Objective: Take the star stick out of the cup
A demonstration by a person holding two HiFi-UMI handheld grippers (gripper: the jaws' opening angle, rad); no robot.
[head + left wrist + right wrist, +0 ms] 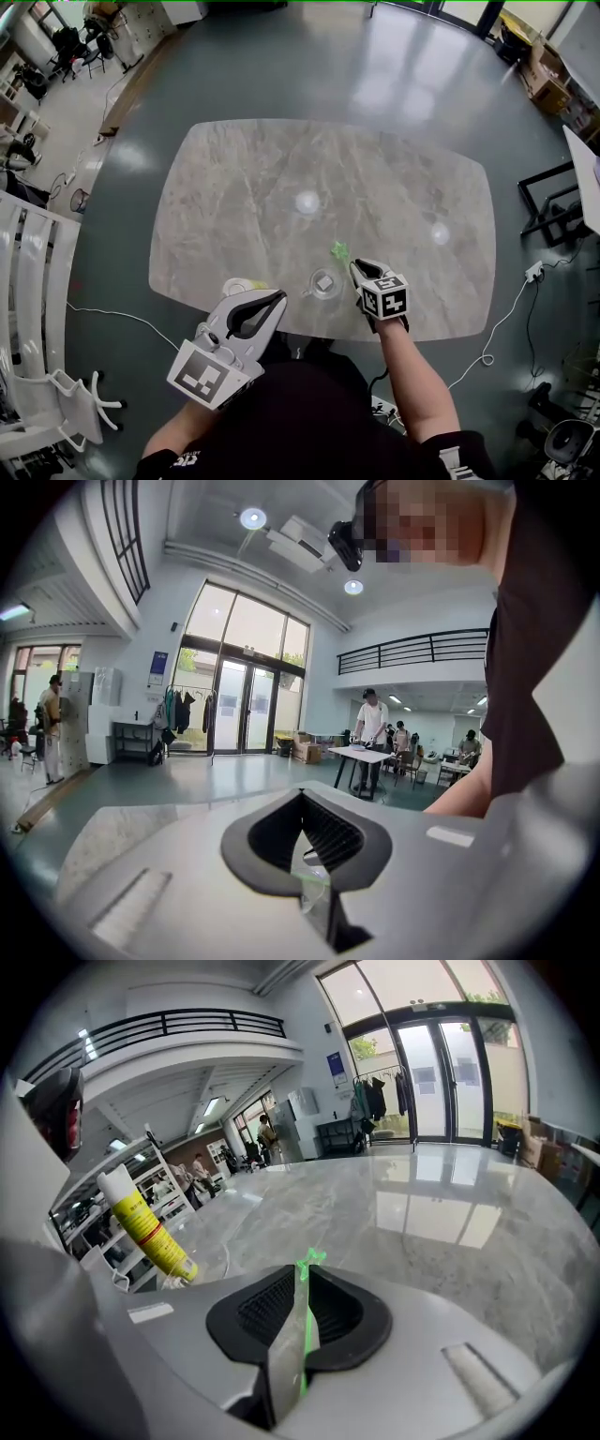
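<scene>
Marble table (234, 187), cup (324, 282), spray can (145, 1225), right hand-held gripper (303, 1272) loose round star stick (339, 250)

One marble surface (394, 187) carries the things. On it there is one clear cup (324, 283) at the near edge. One green star stick (339, 250) lies just right of the cup, and there is one yellow-and-white spray can (145, 1227). Two light spots show on the stone, the left light spot (307, 202) and the right light spot (440, 232). There are two grippers, the left gripper (281, 297) and the right gripper (355, 268). Each has two fingers (258, 1309), four in all. Each also bears one marker cube, the left cube (208, 370) and the right cube (384, 298), so two cubes. One white chair (75, 394) stands on the floor at the near left.
</scene>
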